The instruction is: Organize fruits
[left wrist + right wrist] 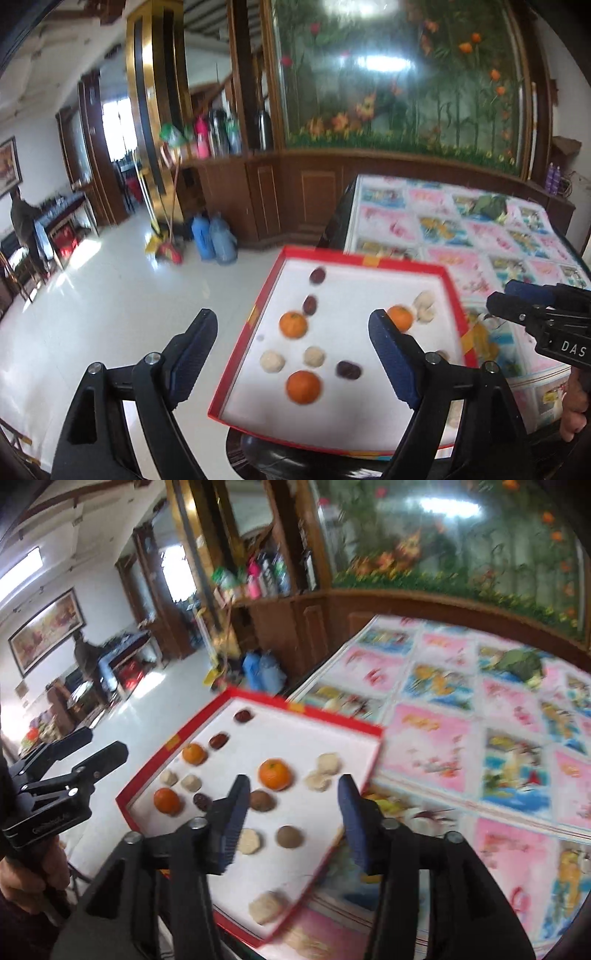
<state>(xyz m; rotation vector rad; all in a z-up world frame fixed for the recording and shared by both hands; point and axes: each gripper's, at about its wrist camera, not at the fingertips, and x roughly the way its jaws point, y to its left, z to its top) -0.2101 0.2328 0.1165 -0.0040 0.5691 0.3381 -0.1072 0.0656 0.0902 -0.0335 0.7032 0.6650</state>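
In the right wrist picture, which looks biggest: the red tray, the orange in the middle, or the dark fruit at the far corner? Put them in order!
1. Red tray, by far the largest.
2. Middle orange.
3. Dark fruit at the far corner, smallest. It lies farther from the camera, which shrinks it somewhat, and the picture is blurred.

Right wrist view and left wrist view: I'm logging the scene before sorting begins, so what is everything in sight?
tray: one, red rim with white floor, on the table's left edge
oranges: three, orange, in the tray
dark fruits: three, dark red, tray's left side
pale pieces: about seven, cream, scattered in the tray
brown fruits: two, brown, tray's near part
tablecloth: one, pink and blue pictures, covering the table
water jugs: two, blue, on the floor
person: one, far across the room
left claw: black with blue pads, open, empty
right claw: black with blue pads, open, empty
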